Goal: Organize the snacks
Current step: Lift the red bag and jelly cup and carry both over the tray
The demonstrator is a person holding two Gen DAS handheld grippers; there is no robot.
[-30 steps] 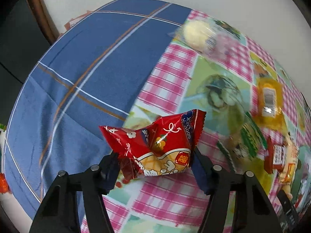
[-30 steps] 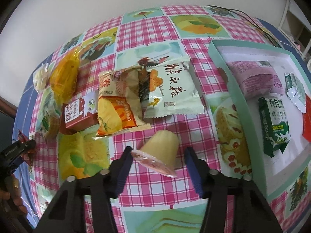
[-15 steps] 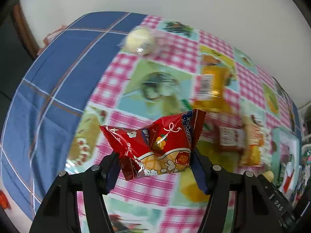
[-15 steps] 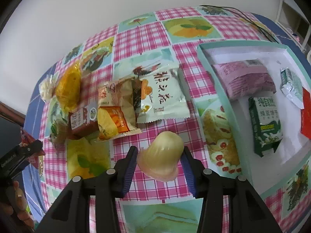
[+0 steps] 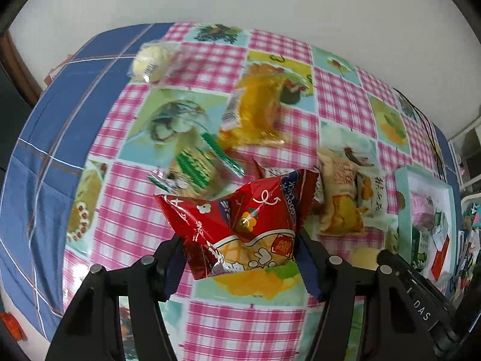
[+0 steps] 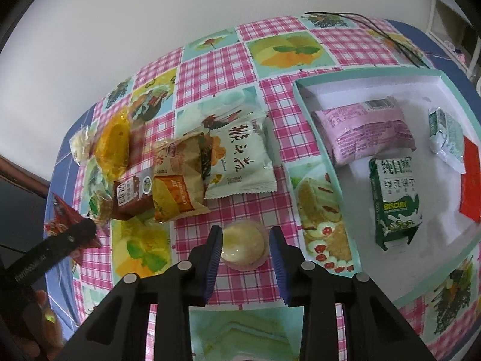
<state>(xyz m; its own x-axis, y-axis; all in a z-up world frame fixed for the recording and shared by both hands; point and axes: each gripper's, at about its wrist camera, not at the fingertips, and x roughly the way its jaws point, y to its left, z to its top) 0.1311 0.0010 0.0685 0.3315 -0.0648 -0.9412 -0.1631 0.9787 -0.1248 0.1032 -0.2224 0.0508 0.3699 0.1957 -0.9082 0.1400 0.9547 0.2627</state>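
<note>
1. The left gripper is clamped on a red bag, its blue-padded fingers pressing the bag's lower sides. The crumpled bag is held up off the desk, which wears a pink-check cloth.
2. The left gripper points forward and down over the desk's left part. From the right wrist view it shows at the far left, with the red bag at its tip.
3. The right gripper is closed on a jelly cup, a pale yellow cup lying on its side between the fingers. Whether the cup touches the cloth, I cannot tell.
4. The right gripper is angled down over the near middle of the desk, just left of the box.
5. The teal-rimmed box holds a pink pack, a green biscuit pack, a small silver-green pack and a red pack.
6. Loose snacks lie beyond the right gripper: a white pack, an orange pack overlapping its left edge, a brown pack, and a yellow pack farther left.
</note>
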